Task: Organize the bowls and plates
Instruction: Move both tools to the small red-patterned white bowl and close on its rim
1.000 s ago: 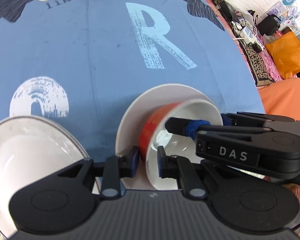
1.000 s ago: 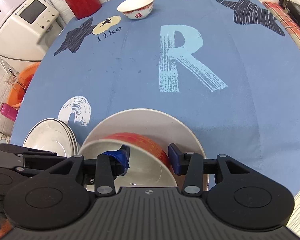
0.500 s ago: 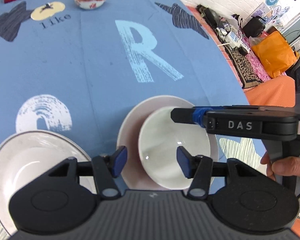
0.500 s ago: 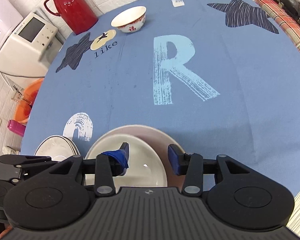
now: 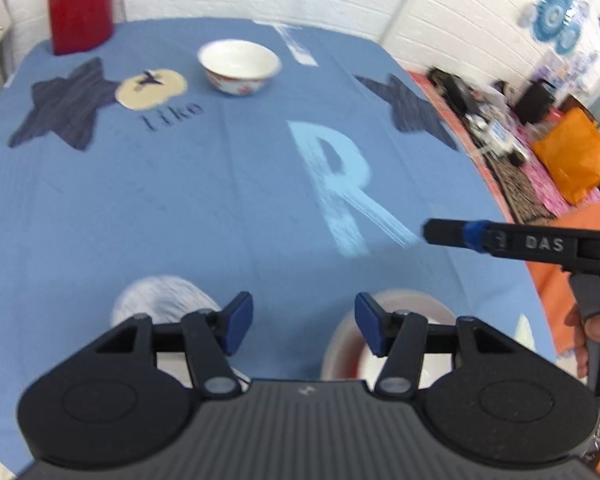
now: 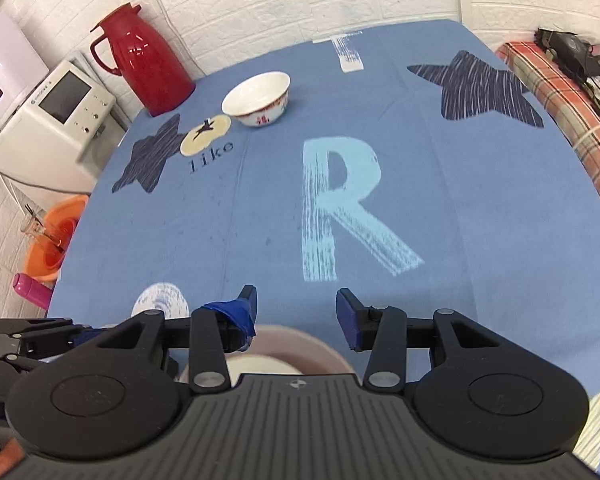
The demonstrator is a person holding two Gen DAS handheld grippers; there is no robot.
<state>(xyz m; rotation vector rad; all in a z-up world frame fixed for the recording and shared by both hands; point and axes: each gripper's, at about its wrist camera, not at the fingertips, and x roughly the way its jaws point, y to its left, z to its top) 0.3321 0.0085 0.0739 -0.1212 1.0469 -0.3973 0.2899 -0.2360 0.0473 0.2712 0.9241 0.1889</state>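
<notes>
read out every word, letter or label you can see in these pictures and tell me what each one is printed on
"R": large pale letter on the blue tablecloth.
"like": small dark print on the cloth beside the cream circle.
"DAS": side of the black right gripper.
Red mark on the white bowl with red pattern: too small to read.
White appliance with screen: labels unreadable.

Blue-cloth table: bowl w/ red jug (far end), near plate.

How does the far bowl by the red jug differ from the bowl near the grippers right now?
The far bowl stands alone on the cloth, fully visible, with red markings outside; the near bowl sits on a plate, mostly hidden behind the left gripper, showing some red. Both are white inside and ungripped.
</notes>
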